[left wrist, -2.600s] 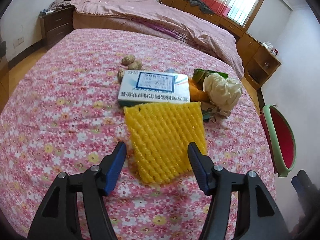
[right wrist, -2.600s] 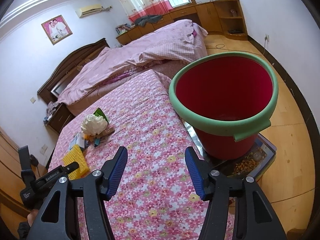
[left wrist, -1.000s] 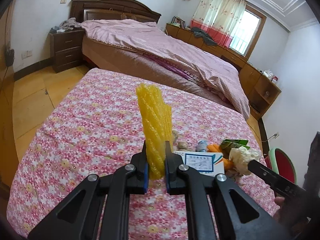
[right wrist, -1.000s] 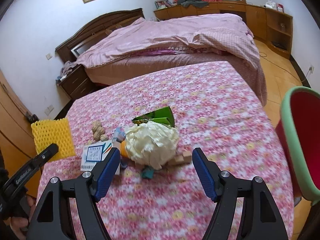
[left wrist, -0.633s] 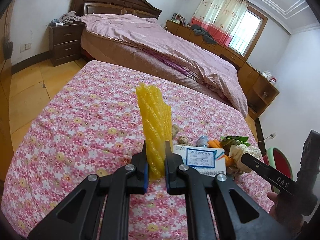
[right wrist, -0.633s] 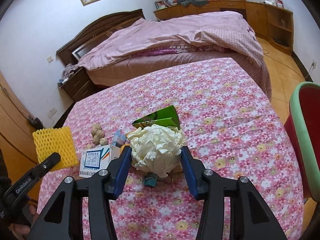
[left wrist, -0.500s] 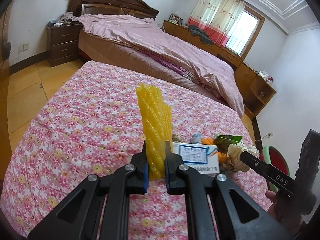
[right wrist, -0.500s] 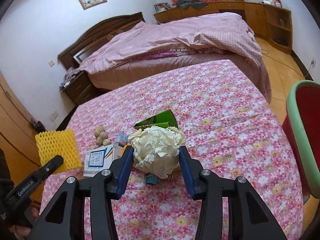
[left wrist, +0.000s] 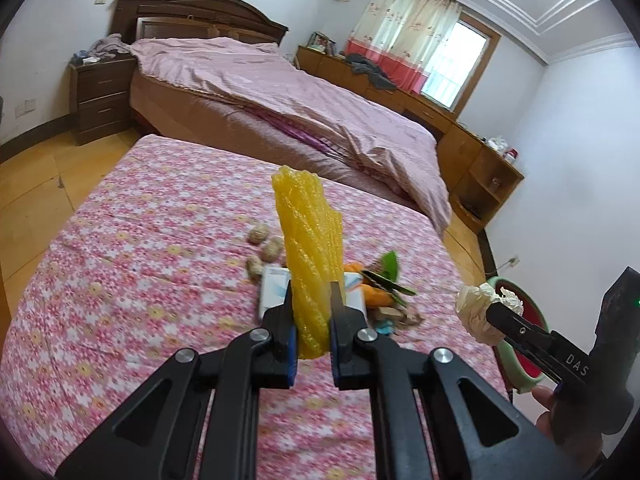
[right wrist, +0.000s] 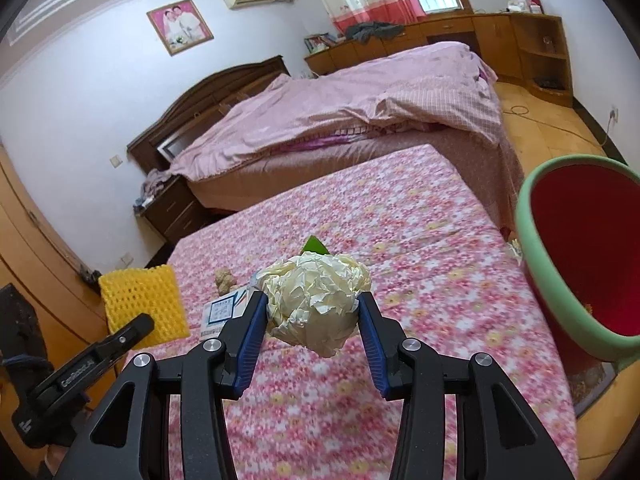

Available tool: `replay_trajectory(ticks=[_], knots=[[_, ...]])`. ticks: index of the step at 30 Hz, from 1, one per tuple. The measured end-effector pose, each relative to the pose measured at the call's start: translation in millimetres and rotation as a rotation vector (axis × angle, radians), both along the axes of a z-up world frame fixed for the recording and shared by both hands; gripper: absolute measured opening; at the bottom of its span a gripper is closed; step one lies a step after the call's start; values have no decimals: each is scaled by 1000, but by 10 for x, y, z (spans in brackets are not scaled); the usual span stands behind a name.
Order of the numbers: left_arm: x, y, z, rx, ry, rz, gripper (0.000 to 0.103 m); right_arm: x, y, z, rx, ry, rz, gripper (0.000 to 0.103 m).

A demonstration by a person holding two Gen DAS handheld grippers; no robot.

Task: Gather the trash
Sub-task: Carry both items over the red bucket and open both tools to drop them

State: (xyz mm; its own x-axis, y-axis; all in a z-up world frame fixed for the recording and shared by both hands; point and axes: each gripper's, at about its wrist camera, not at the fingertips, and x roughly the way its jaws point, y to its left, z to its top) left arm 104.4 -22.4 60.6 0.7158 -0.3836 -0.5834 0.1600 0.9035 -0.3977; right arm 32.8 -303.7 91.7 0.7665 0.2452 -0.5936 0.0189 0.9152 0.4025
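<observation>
My left gripper (left wrist: 311,300) is shut on a yellow foam net sleeve (left wrist: 310,240), which stands upright above the floral-covered table (left wrist: 140,280). My right gripper (right wrist: 313,302) is shut on a crumpled ball of pale paper (right wrist: 316,300), lifted clear of the table. The paper ball (left wrist: 478,310) also shows at the right of the left wrist view, and the yellow sleeve (right wrist: 142,304) at the left of the right wrist view. On the table remain a white and blue box (left wrist: 274,288), an orange peel (left wrist: 376,298), a green wrapper (left wrist: 388,266) and three walnuts (left wrist: 264,250).
A red bucket with a green rim (right wrist: 580,272) stands beside the table on the right. A bed with a pink quilt (left wrist: 280,96) lies beyond the table, a dark nightstand (left wrist: 100,96) beside it. Wooden cabinets (right wrist: 520,36) line the far wall.
The right gripper has closed on the paper ball and lifted it off the pile, towards the bucket. The left gripper has carried the yellow sleeve along, still upright.
</observation>
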Motion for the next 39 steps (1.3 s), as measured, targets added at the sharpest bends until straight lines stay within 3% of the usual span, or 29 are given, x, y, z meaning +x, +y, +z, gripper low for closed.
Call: replay_trajectory(ticks=[18,39], knots=[[-246,-744,336,-15,-27,-192,11,-817,-750,225,27,-77,-179,47],[-217,-2160,296,31,-2,-464,11,-1139,-1728,8,85,-46,-408,48]])
